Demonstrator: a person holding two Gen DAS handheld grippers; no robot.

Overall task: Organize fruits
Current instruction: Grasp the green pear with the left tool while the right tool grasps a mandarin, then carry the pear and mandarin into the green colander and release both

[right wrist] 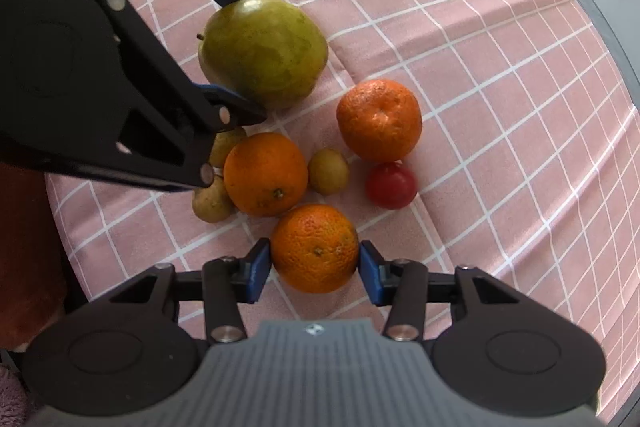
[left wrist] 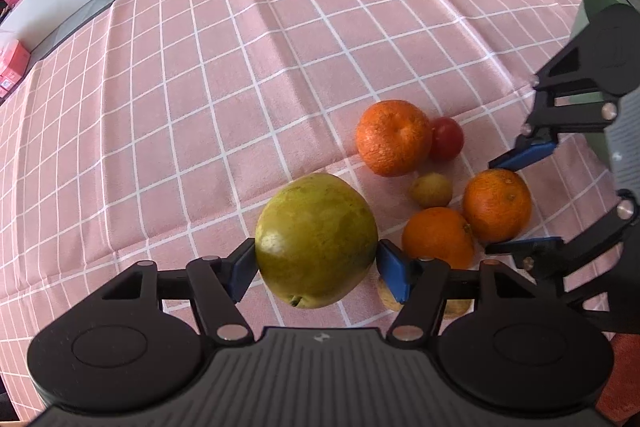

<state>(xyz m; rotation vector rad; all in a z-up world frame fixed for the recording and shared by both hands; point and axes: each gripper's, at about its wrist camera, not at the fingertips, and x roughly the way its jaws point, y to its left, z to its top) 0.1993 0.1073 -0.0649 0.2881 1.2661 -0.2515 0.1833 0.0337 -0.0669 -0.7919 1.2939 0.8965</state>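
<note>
Clearly, no bowl or basket can be made out in either view, so all the fruits lie loose on the pink checked cloth (left wrist: 240, 75).

The left gripper (left wrist: 316, 265) has the big green pear (left wrist: 316, 241) between its blue pads (left wrist: 394, 275), and both pads press on the sides of the fruit. In the right wrist view the same pear (right wrist: 264, 51) sits between the two blue fingers of the left gripper (right wrist: 234, 47), one on its far side and one on its near side. I cannot tell if the pear is lifted or only rests on the cloth.

The right gripper (right wrist: 315, 263) has an orange (right wrist: 315, 247) between its pads (right wrist: 258, 269); the pads seem to touch its left and right sides. From the left wrist view this orange (left wrist: 497, 205) lies between the fingers of the right gripper (left wrist: 520, 201), but there the contact is not clear.

Just ahead of the right gripper, and a little to its left, lies a second orange (right wrist: 266, 174), touching the held one. Further ahead and to the right lies a third, rougher orange (right wrist: 379, 119), with a small red fruit (right wrist: 391, 185) just beside it. A small yellow-green fruit (right wrist: 329, 171) is between the oranges. Two more small yellowish fruits (right wrist: 212, 201) lie left of the second orange, partly hidden under the left gripper.
</note>
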